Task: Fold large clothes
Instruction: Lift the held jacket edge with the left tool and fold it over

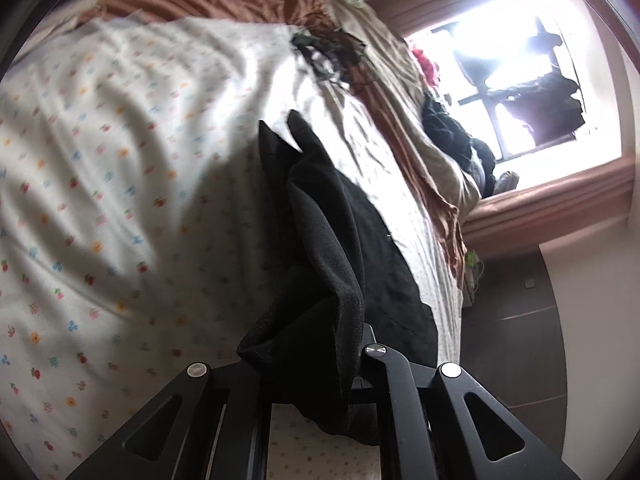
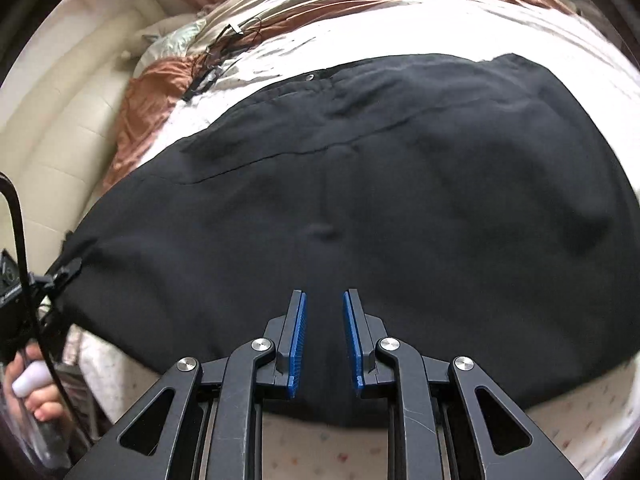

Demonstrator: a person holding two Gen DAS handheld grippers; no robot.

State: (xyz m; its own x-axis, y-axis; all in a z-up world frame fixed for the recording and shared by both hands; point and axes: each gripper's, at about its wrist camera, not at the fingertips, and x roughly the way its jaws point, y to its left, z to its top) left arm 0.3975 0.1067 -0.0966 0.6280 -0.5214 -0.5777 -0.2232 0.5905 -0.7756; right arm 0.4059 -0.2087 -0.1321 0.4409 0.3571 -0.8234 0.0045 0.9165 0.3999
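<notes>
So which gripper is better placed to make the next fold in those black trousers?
Probably the left gripper: it is already shut on a bunch of the black trousers. The right gripper is open with nothing between its pads.

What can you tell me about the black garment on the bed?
The black garment looks like trousers in a matte woven cloth. It lies spread wide on the flowered sheet, with a seam line, a small metal snap near its far edge and a little pucker mid-panel. One end is bunched and lifted, pinched in the left gripper, folds hanging over the jaws. The right gripper is above the cloth, jaws apart, holding nothing.
</notes>
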